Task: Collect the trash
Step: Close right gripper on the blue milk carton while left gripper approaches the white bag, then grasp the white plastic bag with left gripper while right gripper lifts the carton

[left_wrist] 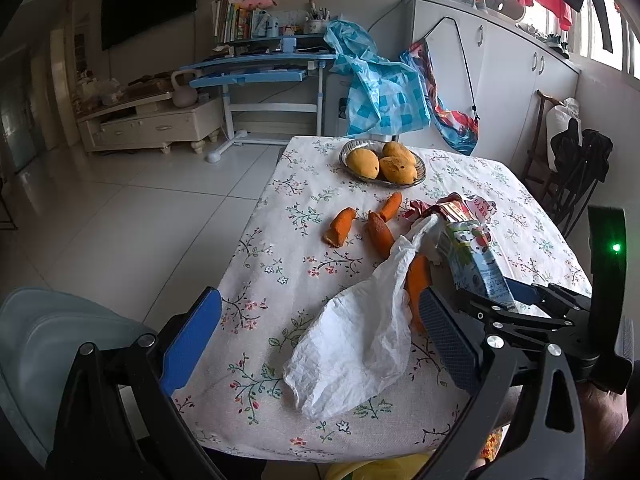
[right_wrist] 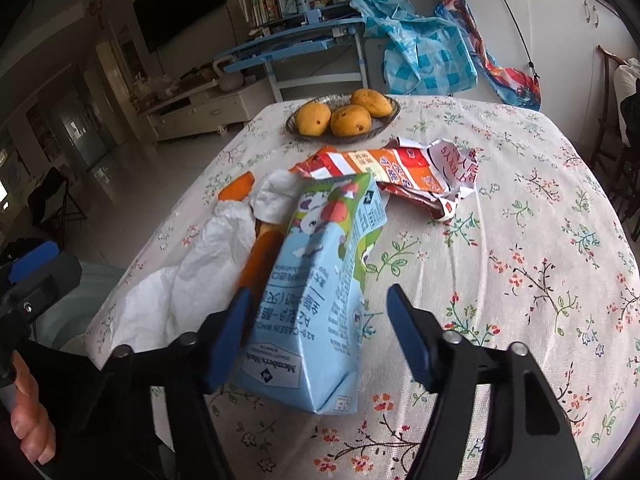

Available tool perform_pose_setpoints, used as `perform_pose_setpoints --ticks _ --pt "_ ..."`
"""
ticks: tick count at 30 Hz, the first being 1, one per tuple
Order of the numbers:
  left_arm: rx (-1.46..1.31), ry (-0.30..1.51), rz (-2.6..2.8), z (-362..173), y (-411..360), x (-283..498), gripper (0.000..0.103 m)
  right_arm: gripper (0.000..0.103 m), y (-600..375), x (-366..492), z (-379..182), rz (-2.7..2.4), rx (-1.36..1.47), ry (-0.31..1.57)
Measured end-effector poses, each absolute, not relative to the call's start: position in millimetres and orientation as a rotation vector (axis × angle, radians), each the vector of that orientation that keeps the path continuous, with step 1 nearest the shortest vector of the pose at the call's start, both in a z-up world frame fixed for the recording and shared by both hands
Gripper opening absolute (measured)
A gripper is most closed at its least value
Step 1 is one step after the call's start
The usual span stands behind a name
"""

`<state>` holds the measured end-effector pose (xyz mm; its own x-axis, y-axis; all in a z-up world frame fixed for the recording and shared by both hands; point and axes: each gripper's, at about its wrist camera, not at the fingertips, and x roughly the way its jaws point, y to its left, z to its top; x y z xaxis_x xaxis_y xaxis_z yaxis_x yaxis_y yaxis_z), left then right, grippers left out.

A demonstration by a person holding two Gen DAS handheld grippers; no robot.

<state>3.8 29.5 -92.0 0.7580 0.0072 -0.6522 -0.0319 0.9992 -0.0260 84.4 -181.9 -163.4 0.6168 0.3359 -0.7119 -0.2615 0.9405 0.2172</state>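
Note:
A light-blue milk carton [right_wrist: 320,260] lies on the flowered tablecloth [right_wrist: 520,240]. My right gripper [right_wrist: 319,290] straddles its near end: the left pad touches the carton's side, the right pad stands off it with a gap, so it is open. My left gripper [left_wrist: 318,296] is wide open low over the table's near left corner. A crumpled white plastic bag [left_wrist: 360,336] lies between its fingers, untouched. Several orange peel pieces [left_wrist: 340,226] lie mid-table, one [left_wrist: 418,280] partly under the bag. A torn red-orange snack wrapper [right_wrist: 400,168] lies behind the carton.
A glass dish [left_wrist: 348,152] with three mangoes sits at the table's far end. A pale grey bin-like container [left_wrist: 40,340] stands on the floor off the table's near left corner. A dark chair [left_wrist: 580,168] is at the right, tiled floor at the left.

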Motion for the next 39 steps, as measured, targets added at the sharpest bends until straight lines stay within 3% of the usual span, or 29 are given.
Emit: perform_pose_setpoints --ticks 5,9,22,26,39 --pt "-0.027 0.716 0.018 -94 29 5 0.095 0.044 -185 84 -164 0.347 0.083 0.854" --pt "-0.025 0.721 0.016 -95 28 6 0.095 0.040 -189 81 -160 0.350 0.050 0.850" --pt "-0.046 0.814 -0.010 -113 27 20 0.096 0.040 -215 71 -159 0.327 -0.020 0.902" --pt "-0.065 0.868 -0.013 -126 28 27 0.096 0.048 -217 74 -160 0.332 0.010 0.895" --pt "0.046 0.964 0.043 -159 4 58 0.096 0.051 -221 82 -164 0.333 0.079 0.895"
